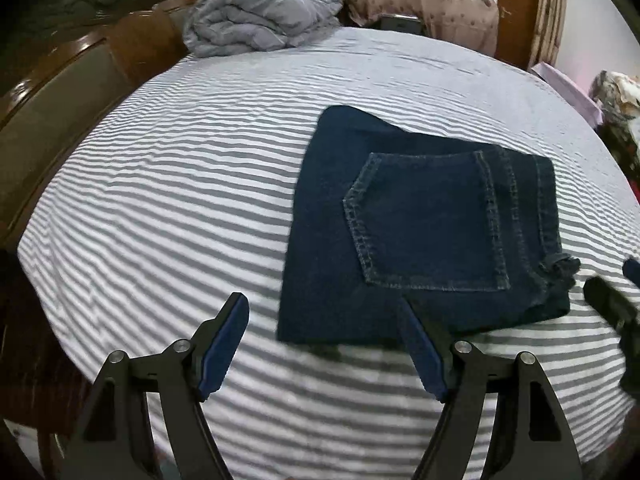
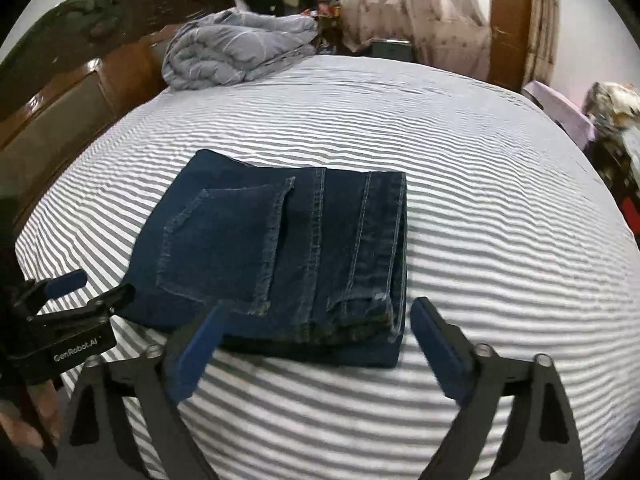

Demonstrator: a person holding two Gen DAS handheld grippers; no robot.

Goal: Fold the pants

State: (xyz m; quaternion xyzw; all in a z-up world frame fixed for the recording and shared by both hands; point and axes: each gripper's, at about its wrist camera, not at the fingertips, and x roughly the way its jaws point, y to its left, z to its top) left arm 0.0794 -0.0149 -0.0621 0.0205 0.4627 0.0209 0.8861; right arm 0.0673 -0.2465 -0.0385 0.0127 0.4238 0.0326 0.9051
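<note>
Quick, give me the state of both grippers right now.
Left gripper: open, holding nothing, near the edge of the folded jeans.
Right gripper: open, holding nothing, at the near edge of the jeans.

Folded jeans (image 2: 280, 256) on striped bed (image 2: 480, 200), centre. Right gripper (image 2: 316, 344), 6 o'clock, jaws apart. Left gripper (image 2: 76, 292), 9 o'clock. Grey quilt (image 2: 232, 52), 11 o'clock.

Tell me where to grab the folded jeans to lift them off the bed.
Grip the folded jeans at the thick stacked near edge, coming in low from the near side with the open right gripper. All the layers meet there, so one pinch should hold the fold together.
</note>
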